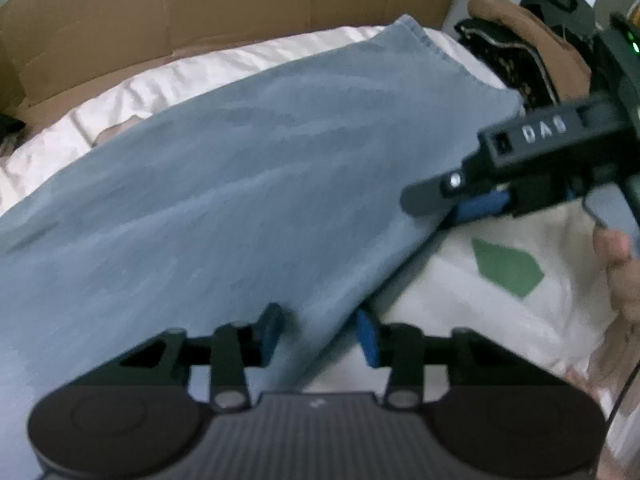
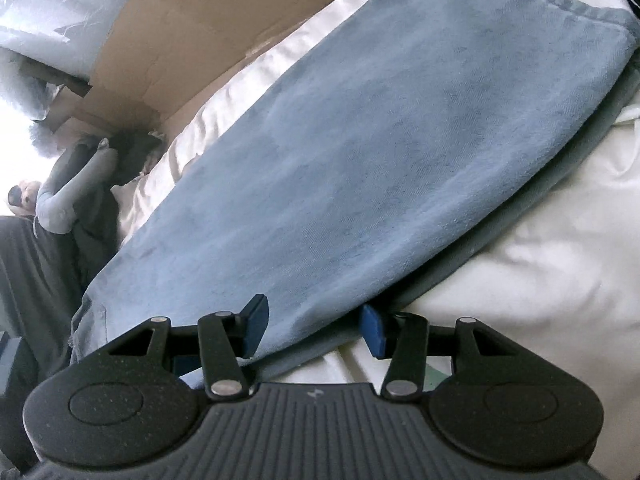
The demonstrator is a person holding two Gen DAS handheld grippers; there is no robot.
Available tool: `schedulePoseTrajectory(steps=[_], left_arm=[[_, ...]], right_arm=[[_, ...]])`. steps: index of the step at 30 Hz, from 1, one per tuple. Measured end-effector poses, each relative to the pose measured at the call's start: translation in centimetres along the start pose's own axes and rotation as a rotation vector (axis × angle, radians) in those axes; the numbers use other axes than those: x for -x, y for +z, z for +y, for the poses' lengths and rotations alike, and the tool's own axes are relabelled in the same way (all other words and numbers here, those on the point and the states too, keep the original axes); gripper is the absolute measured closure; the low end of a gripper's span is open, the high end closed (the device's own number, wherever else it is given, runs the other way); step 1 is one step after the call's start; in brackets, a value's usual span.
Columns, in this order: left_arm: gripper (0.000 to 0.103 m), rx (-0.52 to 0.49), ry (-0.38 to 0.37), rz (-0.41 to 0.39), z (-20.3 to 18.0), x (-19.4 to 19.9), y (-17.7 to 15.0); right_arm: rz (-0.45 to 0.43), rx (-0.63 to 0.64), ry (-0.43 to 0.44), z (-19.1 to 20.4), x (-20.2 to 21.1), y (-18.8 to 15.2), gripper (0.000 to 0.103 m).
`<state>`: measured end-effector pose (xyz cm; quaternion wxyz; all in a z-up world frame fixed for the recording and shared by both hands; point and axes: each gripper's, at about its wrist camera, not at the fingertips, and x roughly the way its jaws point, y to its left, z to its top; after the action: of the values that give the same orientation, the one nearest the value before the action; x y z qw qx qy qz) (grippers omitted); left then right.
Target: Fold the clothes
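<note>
A pair of blue jeans [image 1: 248, 184] lies folded lengthwise across white bedding [image 1: 168, 76]. In the left wrist view my left gripper [image 1: 320, 336] stands open over the near edge of the jeans, with the edge between its blue pads [image 1: 368, 342] but not pinched. My right gripper [image 1: 452, 208] shows at the right of that view, over the same long edge further along. Seen from the right wrist, the jeans [image 2: 380, 152] run up to the hem at the top right. The right gripper [image 2: 314, 330] is open, and the folded edge lies loose between its pads [image 2: 374, 334].
A cardboard box [image 1: 200, 8] rises behind the bedding. Brown and black clothes [image 1: 520, 52] are piled at the back right. A white cloth with a green patch [image 1: 508, 264] lies under the jeans' right edge, beside a person's hand [image 1: 620, 276]. Grey garments [image 2: 68, 200] sit at the left.
</note>
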<state>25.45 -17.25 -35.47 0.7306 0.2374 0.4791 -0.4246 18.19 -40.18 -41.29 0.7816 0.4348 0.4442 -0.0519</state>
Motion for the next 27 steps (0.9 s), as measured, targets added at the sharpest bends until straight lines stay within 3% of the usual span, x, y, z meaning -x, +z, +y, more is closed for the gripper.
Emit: schedulePoseTrajectory(steps=[6, 11, 14, 17, 22, 27], left_arm=[[0.049, -0.007, 0.1, 0.065, 2.0, 1.4, -2.1], [0.047, 0.05, 0.15, 0.066, 4.9, 4.7, -4.8], [0.046, 0.105, 0.197, 0.061, 6.2, 6.2, -6.4], [0.041, 0.162, 0.234, 0.051, 6.7, 7.2, -7.4], [0.032, 0.267, 0.221, -0.014, 7.8, 9.4, -9.0], [0.031, 0.275, 0.292, -0.024, 8.6, 10.5, -10.3]], right_arm=[[-0.005, 0.003, -0.006, 0.1, 0.1, 0.0, 0.048], [-0.007, 0.012, 0.012, 0.5, 0.4, -0.2, 0.051], [0.003, 0.032, 0.02, 1.2, 0.3, -0.3, 0.06], [0.015, 0.04, 0.022, 1.6, 0.1, -0.3, 0.061], [0.031, 0.035, 0.02, 2.1, -0.5, -0.3, 0.061], [0.049, 0.048, 0.03, 2.9, -1.1, -0.7, 0.061]])
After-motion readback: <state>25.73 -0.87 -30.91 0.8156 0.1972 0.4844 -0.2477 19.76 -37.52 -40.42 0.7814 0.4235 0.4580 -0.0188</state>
